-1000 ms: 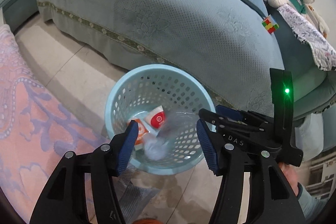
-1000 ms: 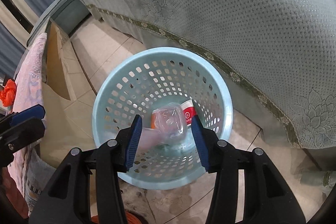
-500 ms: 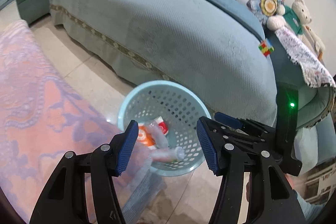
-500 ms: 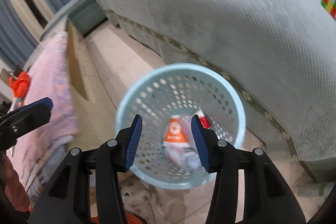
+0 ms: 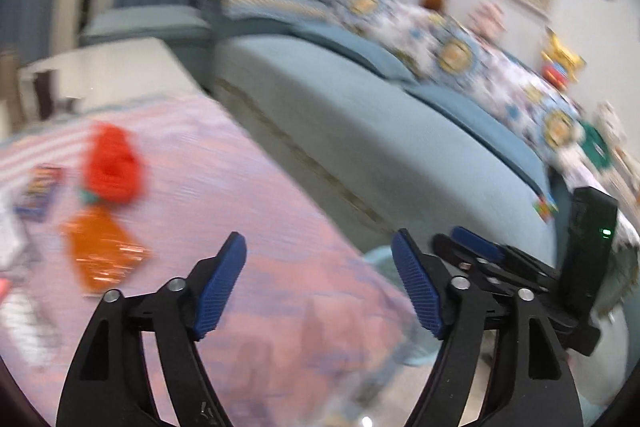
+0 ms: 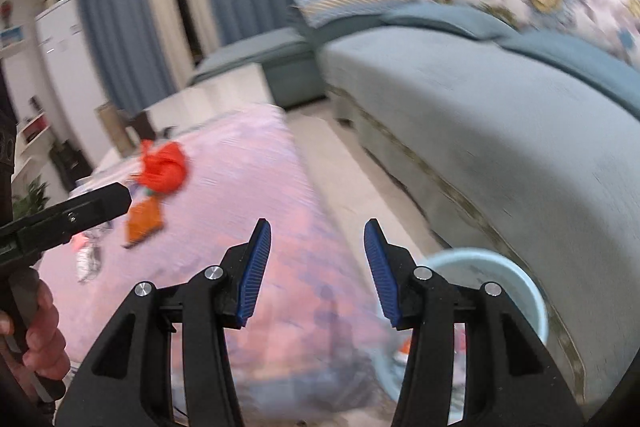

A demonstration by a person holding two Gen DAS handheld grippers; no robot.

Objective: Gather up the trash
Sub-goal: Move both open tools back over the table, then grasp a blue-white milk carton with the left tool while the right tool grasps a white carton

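Left gripper (image 5: pixel 318 279) jaws opening with nothing between them, right gripper (image 6: pixel 316 267) jaws apart and empty, both over the pink-covered bench (image 6: pixel 248 187), where a red crumpled bag (image 6: pixel 164 169) and orange wrapper (image 5: pixel 102 251) lie, blue basket (image 6: pixel 520 283) on the floor beside it.

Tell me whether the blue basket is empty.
Not empty. In the right wrist view, orange and white trash shows inside the blue basket, low behind the right gripper.

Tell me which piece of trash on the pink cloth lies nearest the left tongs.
The flat orange wrapper: it lies closer to the empty, opening left tongs than the crumpled red bag behind it.
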